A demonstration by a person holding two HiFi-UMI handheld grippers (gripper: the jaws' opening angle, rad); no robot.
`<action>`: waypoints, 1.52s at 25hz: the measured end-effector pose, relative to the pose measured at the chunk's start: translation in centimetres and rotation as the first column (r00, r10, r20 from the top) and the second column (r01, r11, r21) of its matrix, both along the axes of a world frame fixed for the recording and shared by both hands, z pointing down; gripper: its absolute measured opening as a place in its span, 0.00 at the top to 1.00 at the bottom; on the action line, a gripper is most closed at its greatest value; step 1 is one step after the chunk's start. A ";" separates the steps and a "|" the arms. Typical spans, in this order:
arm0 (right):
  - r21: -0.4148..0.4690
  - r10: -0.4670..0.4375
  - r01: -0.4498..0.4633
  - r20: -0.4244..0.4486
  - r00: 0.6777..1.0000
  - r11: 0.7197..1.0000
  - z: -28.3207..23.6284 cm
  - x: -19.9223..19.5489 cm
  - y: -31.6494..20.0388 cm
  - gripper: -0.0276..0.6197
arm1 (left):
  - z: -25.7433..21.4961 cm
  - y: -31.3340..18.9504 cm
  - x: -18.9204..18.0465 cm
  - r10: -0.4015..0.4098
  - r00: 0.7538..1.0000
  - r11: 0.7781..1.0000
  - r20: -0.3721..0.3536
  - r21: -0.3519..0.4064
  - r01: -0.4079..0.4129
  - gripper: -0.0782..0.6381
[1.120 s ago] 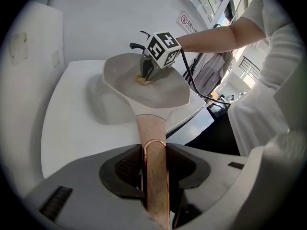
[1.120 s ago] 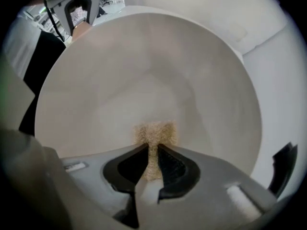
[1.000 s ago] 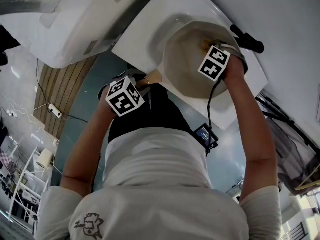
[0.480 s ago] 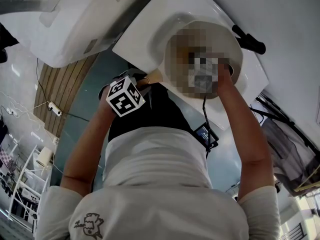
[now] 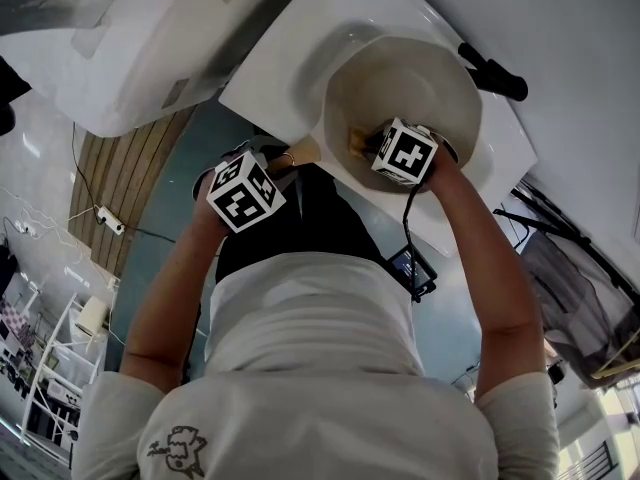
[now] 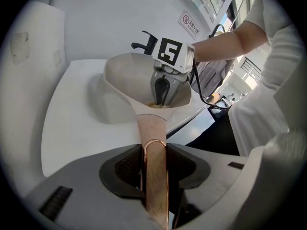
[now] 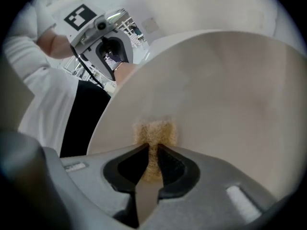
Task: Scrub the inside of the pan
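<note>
Cream pan (image 5: 410, 73), wooden handle (image 6: 152, 128) clamped by left gripper (image 6: 153, 174); right gripper (image 7: 151, 161) pinches tan pad (image 7: 154, 132) at 8 o'clock; white table (image 6: 72, 128) beneath.

Handle side of the pan (image 5: 410, 73) being taken up by the right gripper (image 7: 152, 150) and scrub pad (image 7: 153, 131) — far side being left open, handle (image 6: 151, 123) being blocked by the left gripper (image 6: 154, 153), black fixture (image 5: 497, 75) being met just beyond the rim.

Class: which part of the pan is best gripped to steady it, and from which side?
The wooden handle, approached end-on from its free end: it is long, narrow and juts clear of the pan bowl. The left tongs grip it so.
</note>
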State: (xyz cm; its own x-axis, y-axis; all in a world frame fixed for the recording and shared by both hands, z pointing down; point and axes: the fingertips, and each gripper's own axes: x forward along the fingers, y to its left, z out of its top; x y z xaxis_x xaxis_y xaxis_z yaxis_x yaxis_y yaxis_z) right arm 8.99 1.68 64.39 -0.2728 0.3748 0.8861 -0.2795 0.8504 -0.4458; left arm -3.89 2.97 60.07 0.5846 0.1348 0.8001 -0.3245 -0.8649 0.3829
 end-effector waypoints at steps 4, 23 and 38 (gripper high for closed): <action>-0.183 0.076 -0.094 -0.099 0.992 0.979 -0.3 2.5 1.4 0.86 | 0.1 0.1 0.1 -0.003 1.000 1.000 0.000 -0.001 0.003 0.67; -0.323 -0.279 0.089 -0.608 0.744 0.942 -3.2 14.5 -0.1 0.86 | 0.0 0.2 0.2 0.007 1.000 1.000 -0.001 -0.008 -0.007 0.67; 0.335 -0.123 0.570 -0.776 0.618 0.751 -2.3 13.5 -16.1 0.86 | -0.1 0.1 0.1 0.017 1.000 1.000 0.004 -0.011 -0.017 0.67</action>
State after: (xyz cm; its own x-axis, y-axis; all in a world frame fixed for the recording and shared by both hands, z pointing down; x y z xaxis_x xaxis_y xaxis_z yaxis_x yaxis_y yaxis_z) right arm 22.53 -14.42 62.09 0.5246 -0.2603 0.8106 0.0705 0.9621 0.2634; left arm -3.77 3.10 60.02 0.5785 0.1538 0.8011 -0.3115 -0.8660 0.3912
